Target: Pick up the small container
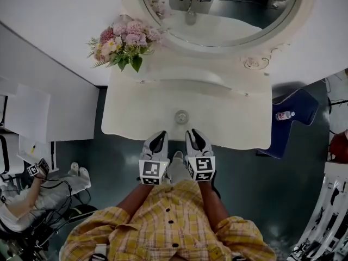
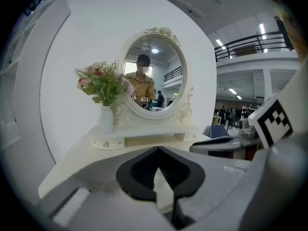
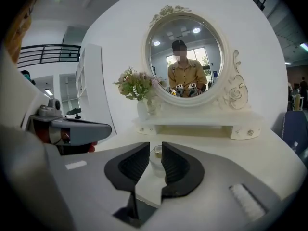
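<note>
**Head view.** The small container (image 1: 181, 116) stands upright on the white table (image 1: 239, 118), near the front edge and roughly centred. It has not been lifted or gripped, so the pick-up is judged not yet begun: approach, closing and lifting are all left to do. The left gripper (image 1: 159, 139) and right gripper (image 1: 194, 136) are held side by side at the table's near edge, jaws pointing forward toward the mirror (image 1: 217, 15). The container sits just ahead of them, between their two lines and a little nearer the right one. The person's forearms are drawn in close to the body. The flowers (image 1: 124, 41) stand at the back left, well apart from the container.

**Left gripper view.** The left gripper (image 2: 157, 150) has its jaw tips meeting, with nothing between them. It is level and aimed over the tabletop. The container does not show here.

**Right gripper view.** The right gripper (image 3: 155, 144) has its jaws a narrow way apart. The small container (image 3: 157, 160) shows through the gap but lies beyond the tips, and the pads do not touch it. The gap looks narrower than the container, so the jaws would probably need to widen before moving forward.
</note>
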